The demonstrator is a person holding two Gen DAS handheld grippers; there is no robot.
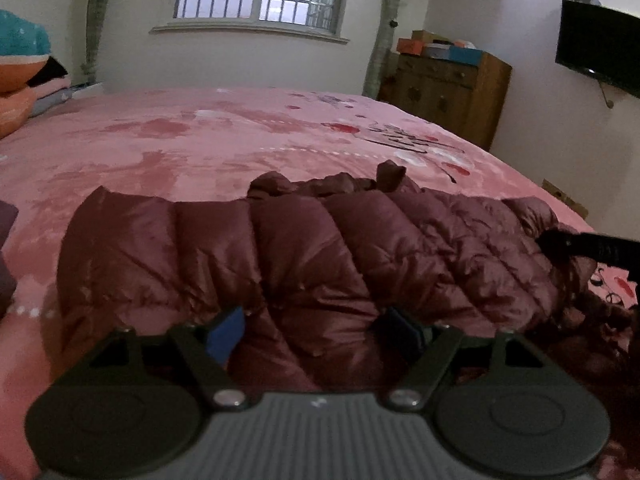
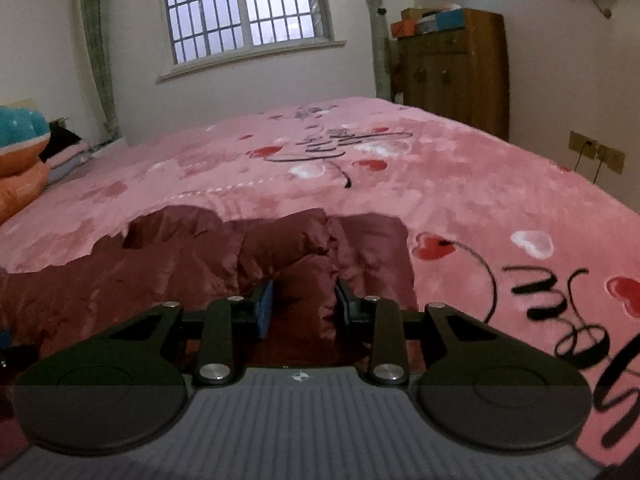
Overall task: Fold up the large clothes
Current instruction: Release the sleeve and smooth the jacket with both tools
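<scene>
A: Where does the jacket (image 1: 304,248) lie?

B: Across the near part of the bed (image 1: 192,148), on the pink blanket. It is a dark red quilted one. In the left view its near hem runs under the left tool (image 1: 314,332), and its right end is dark and hard to read.

A: How does the left tool stand?

B: Wide. Its two fingers are set well apart over the jacket, and nothing is pinched between them. Whether the tips touch the cloth I cannot tell; that part is blurred.

A: And the right tool (image 2: 305,304)?

B: Narrow, with a puffed fold of the jacket between its pads. The pads press in on the fold from both sides. In the left view only a black piece of it shows at the right edge, on the jacket's end, cut off by the frame.

A: What else is hard to make out?

B: The jacket's far edge is bunched, so I cannot tell collar from sleeve. In the right view the jacket's left part runs out of frame behind the tool's body. The pillows (image 2: 20,152) at the left are cut off too.
</scene>
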